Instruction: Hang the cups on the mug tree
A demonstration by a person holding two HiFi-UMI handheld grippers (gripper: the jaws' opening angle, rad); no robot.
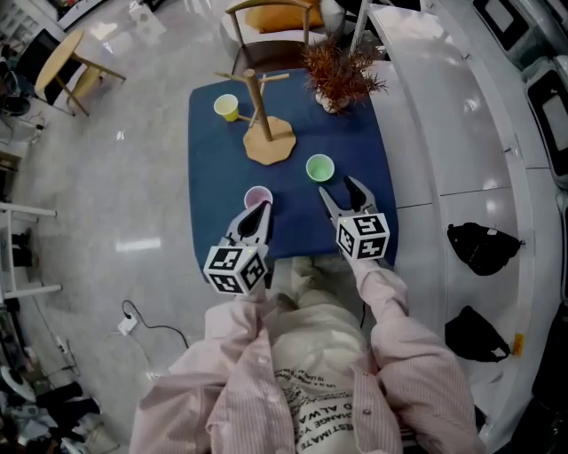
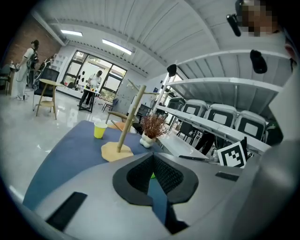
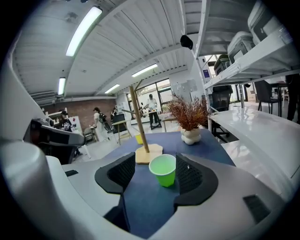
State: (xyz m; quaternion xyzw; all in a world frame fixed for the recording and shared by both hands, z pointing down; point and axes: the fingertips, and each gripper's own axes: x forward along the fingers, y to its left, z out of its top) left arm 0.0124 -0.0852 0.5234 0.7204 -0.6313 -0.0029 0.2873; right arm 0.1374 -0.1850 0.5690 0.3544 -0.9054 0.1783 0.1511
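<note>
A wooden mug tree [image 1: 264,131] stands at the far middle of the blue table [image 1: 209,177], with no cup on its pegs. A yellow cup [image 1: 226,107] sits to its left and a green cup [image 1: 319,168] to its near right. A pink cup [image 1: 258,196] stands near the table's front, partly hidden by my left gripper [image 1: 260,213]. In the left gripper view the left gripper [image 2: 151,159] has its pads meeting, with nothing between them, and the tree [image 2: 129,123] is ahead. My right gripper [image 1: 341,189] is open, and the green cup [image 3: 163,169] stands upright just beyond its tips, untouched.
A dried plant in a white pot [image 1: 340,78] stands at the table's far right corner. A wooden chair [image 1: 271,22] is behind the table. A long white counter [image 1: 453,133] runs along the right, with black bags [image 1: 484,246] below it.
</note>
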